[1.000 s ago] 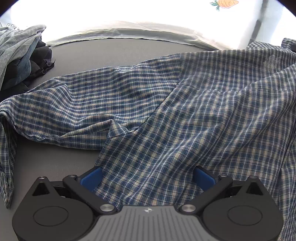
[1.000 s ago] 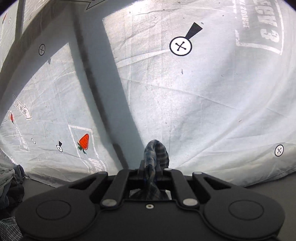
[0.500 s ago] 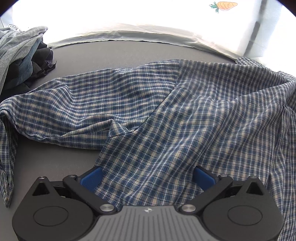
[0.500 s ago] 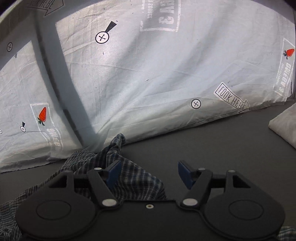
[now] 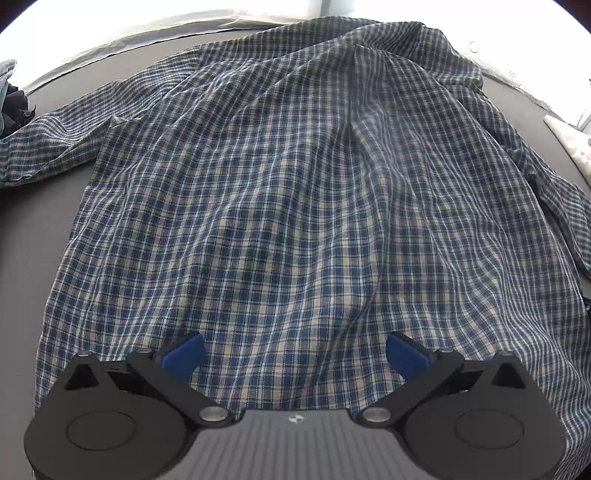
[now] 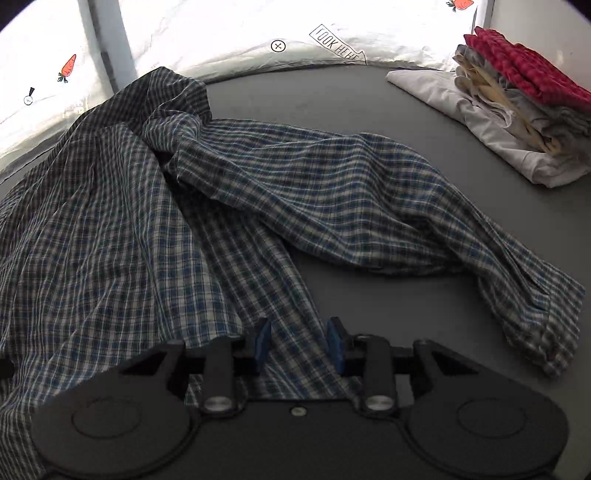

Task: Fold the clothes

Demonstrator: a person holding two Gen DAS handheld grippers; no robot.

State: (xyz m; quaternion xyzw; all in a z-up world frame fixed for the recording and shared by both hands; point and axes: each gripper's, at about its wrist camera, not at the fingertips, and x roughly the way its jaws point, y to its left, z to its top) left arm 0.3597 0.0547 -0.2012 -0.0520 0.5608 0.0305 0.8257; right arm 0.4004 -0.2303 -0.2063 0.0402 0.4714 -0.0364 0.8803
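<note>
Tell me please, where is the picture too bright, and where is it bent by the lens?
Left wrist view: the backdrop is washed out white; the plaid shirt bulges from fisheye bending. Right wrist view: the backdrop glares top left, the table edge curves, the folded pile stays sharp.

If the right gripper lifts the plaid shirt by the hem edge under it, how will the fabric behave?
The plaid shirt probably drapes limp: it lies in soft ripples. Its sleeve likely trails behind across the table. The thin cloth looks light and should bunch between the right gripper jaws, now closing.
</note>
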